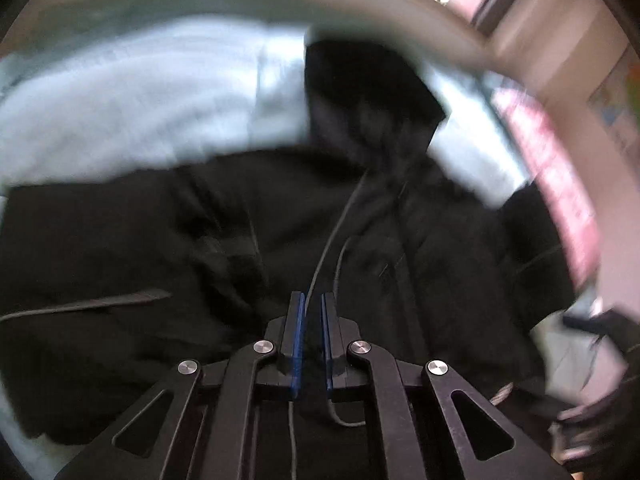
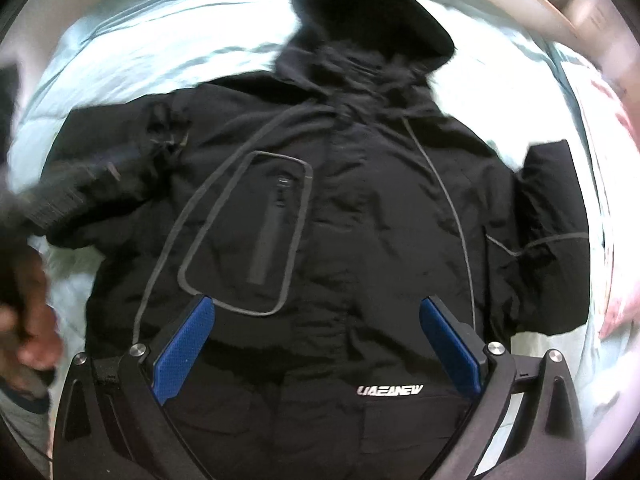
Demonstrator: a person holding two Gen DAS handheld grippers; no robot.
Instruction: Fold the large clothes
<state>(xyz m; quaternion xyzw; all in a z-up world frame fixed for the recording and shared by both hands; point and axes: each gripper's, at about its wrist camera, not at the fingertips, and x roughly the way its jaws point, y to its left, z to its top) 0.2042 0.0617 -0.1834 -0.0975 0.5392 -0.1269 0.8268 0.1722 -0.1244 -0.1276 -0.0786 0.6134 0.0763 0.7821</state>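
A large black hooded jacket (image 2: 340,208) lies front up on a pale bed sheet (image 2: 160,52), hood (image 2: 368,20) away from me, both sleeves folded in. It has grey piping, a chest pocket (image 2: 256,232) and a white logo (image 2: 390,391). My right gripper (image 2: 316,312) is open, above the jacket's lower front, holding nothing. In the blurred left wrist view my left gripper (image 1: 313,300) has its blue pads nearly together, with nothing visible between them, above the jacket (image 1: 200,240).
A pink patterned item (image 1: 560,184) lies along the bed's right side. A hand (image 2: 28,328) shows at the left edge of the right wrist view. A wall and window frame (image 1: 520,8) stand beyond the bed.
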